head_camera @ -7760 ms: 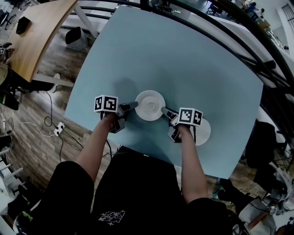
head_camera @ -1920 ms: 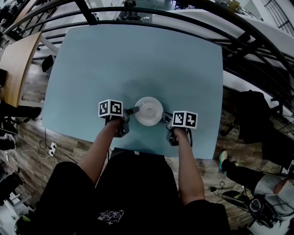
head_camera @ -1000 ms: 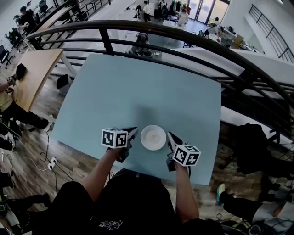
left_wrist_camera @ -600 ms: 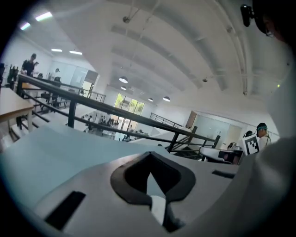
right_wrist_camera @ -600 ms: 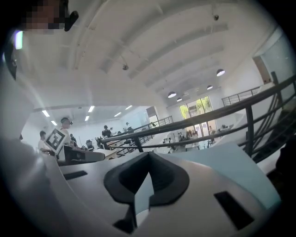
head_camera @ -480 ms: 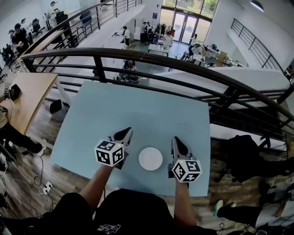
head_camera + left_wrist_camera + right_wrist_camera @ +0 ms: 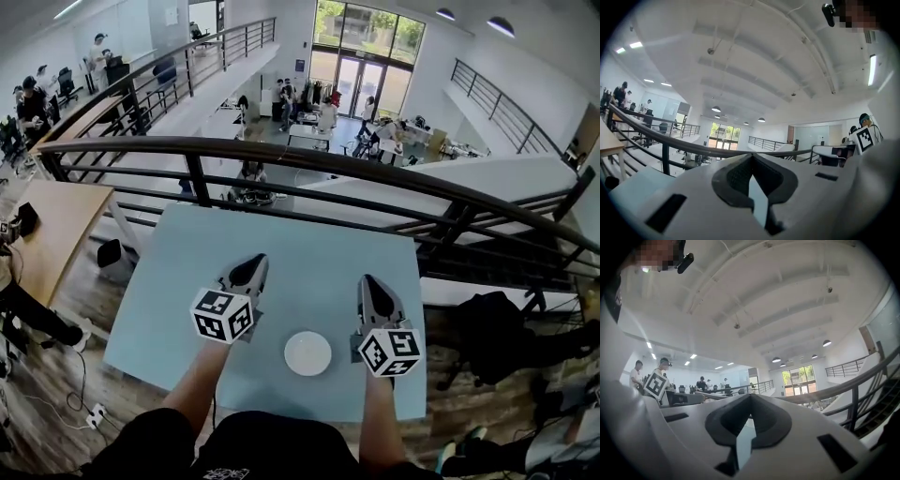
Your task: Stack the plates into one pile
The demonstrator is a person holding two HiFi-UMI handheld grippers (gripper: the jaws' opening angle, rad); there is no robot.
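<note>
Nothing here gives you text to read. The cubes on your left gripper and right gripper, either side of the plate pile, carry only black-and-white square patterns, no letters or digits. Your shirt print, below the pile, is illegible.

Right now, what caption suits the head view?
Left gripper and right gripper, jaws shut and empty, flank a white round plate on a pale blue table.

plates | white, round, one pile | flat on blue table, near its front edge
</note>
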